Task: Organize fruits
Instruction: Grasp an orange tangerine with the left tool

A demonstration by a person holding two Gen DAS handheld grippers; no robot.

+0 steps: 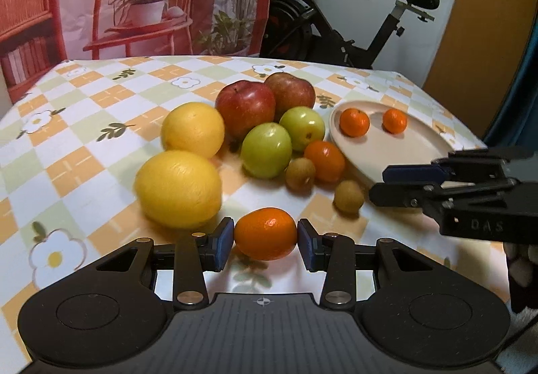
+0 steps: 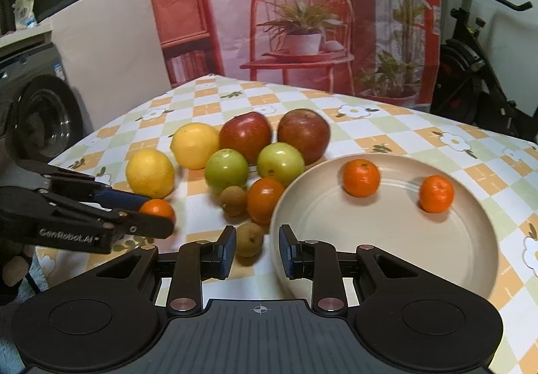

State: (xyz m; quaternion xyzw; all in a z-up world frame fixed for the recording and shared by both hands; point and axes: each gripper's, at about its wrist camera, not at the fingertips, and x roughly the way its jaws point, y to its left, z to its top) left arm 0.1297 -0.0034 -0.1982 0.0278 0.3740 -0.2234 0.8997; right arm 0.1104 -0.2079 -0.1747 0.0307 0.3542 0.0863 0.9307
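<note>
My left gripper (image 1: 265,236) is shut on a small tangerine (image 1: 265,233), held low over the checked cloth; from the right wrist view the same tangerine (image 2: 158,207) shows between its fingers. A cream plate (image 2: 386,239) holds two tangerines (image 2: 360,178) (image 2: 436,193). Another tangerine (image 2: 265,199) lies by the plate's rim. My right gripper (image 2: 257,246) hovers at the plate's near-left rim, jaws drawn close with nothing between them. A small brown fruit (image 2: 249,239) sits just beyond its left finger.
Two yellow citrus (image 1: 178,189), two red apples (image 1: 245,107), two green apples (image 1: 266,149) and a second brown fruit (image 1: 300,173) cluster mid-table. An exercise bike (image 1: 322,28) stands behind the table, with a washing machine (image 2: 40,112) off its left side.
</note>
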